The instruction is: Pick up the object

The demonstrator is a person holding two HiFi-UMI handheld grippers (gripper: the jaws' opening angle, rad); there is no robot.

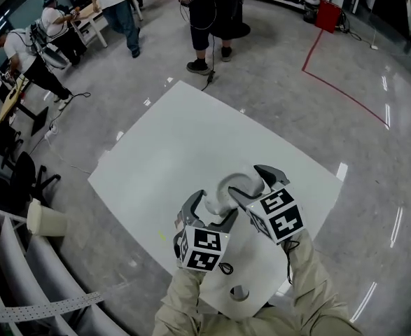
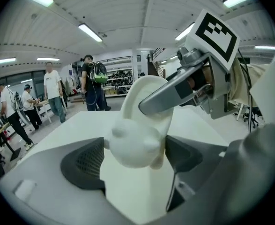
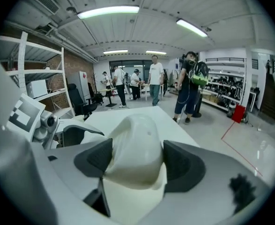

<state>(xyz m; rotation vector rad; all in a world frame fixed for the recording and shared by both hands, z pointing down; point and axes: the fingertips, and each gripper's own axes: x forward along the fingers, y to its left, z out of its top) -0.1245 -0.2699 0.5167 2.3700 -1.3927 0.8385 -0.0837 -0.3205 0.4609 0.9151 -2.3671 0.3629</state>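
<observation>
Pinching white object (image 1: 227, 187) from 7 o'clock with left gripper (image 1: 216, 206), from 2 with right gripper (image 1: 250, 182), above white table (image 1: 184, 131); people (image 1: 212, 12) at 12.

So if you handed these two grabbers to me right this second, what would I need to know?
Left gripper: fingers closed on one end of the white object.
Right gripper: fingers closed on its other end.
The object is over the white table, near the person's side.
Done: both grips made.
Left: lift it; whether it already clears the table can't be told.
</observation>
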